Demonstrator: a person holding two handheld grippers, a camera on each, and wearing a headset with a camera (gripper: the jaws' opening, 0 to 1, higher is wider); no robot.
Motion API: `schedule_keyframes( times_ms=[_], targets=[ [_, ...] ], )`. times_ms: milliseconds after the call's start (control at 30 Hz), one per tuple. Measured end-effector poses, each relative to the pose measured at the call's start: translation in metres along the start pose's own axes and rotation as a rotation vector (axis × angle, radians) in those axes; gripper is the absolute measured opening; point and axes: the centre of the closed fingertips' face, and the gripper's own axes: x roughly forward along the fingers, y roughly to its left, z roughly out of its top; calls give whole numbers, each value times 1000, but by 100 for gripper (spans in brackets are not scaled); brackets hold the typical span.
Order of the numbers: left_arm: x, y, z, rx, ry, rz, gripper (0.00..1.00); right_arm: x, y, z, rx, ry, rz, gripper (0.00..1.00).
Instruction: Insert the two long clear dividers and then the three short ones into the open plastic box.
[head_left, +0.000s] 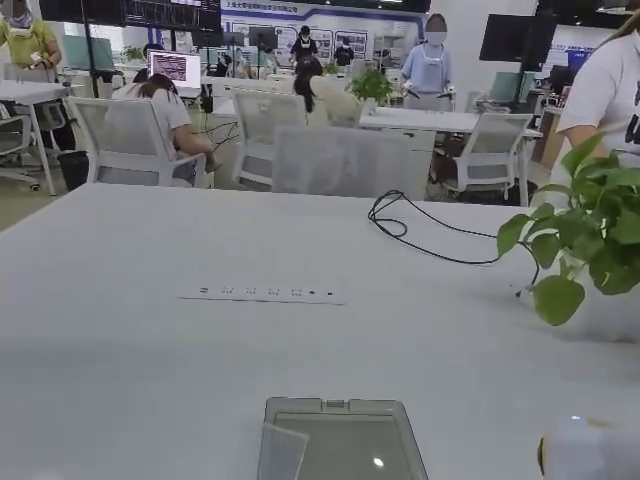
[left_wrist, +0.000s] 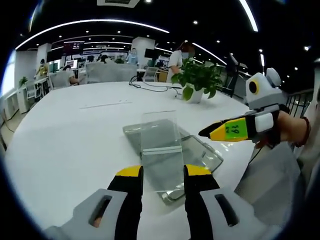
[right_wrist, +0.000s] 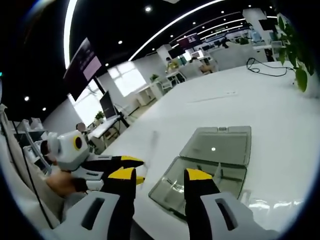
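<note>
White table (head_left: 120, 330) bears box (head_left: 330, 406), cable (head_left: 372, 212) (black), plant (head_left: 590, 230)

Bright even light from ceiling strips (left_wrist: 90, 22), faint shadows, fisheye-bent edges, slightly soft head view.

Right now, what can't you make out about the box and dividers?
Head view: plastic box cut off by the bottom edge.
Left gripper view: box interior screened by the clear divider in the left gripper.
Right gripper view: slots too small; seated dividers uncountable through clear plastic.
</note>
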Motion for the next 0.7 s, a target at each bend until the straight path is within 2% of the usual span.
schedule_keyframes(
  times_ms=[400, 700],
  targets=[
    [1, -15, 9, -24, -44, -44, 30, 16, 16, 4, 105, -57, 37, 29],
    [-1, -23, 16, -110, -81, -71, 30, 22, 19, 5, 172, -79, 41, 19]
  ],
)
